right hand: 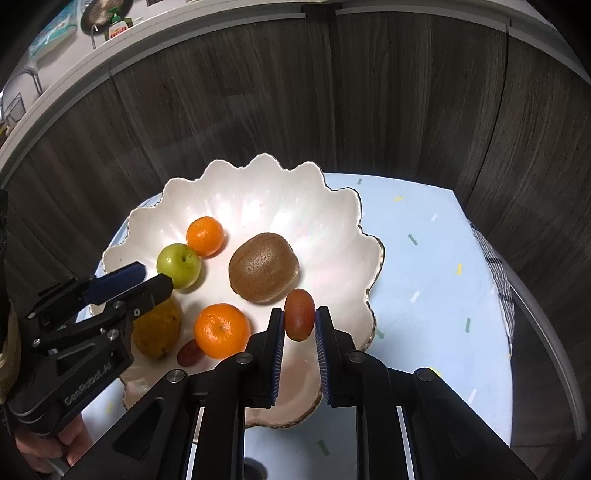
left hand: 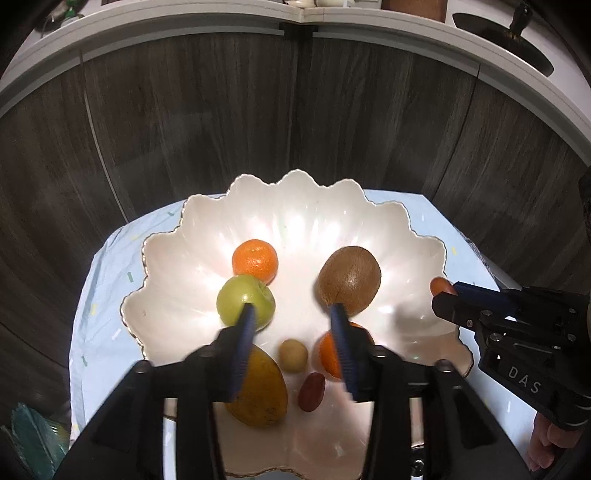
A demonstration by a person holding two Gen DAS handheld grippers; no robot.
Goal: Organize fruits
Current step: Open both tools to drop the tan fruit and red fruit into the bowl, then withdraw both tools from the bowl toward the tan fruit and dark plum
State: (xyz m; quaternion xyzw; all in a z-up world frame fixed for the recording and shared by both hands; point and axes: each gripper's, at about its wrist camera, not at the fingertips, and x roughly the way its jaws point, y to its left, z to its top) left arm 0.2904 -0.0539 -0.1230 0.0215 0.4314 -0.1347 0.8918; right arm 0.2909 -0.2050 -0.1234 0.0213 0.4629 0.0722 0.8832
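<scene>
Nearby, kiwi (right hand: 263, 272) and mandarin (right hand: 221, 331) crowd the bowl (right hand: 258, 192).

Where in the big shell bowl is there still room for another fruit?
The back of the bowl, behind the mandarin and kiwi, is bare. So is its right side beyond the kiwi. The near left is crowded: green apple, yellow fruit, second mandarin, small red fruit.

White letters reading "DAS" stand on the black body of the right gripper (left hand: 448, 295), seen from the left wrist. The black body of the left gripper (right hand: 147, 280), seen from the right wrist, carries "GenRobot.AI". A green bottle (right hand: 119, 27) on the shelf bears a red label, its lettering too blurred to read.
</scene>
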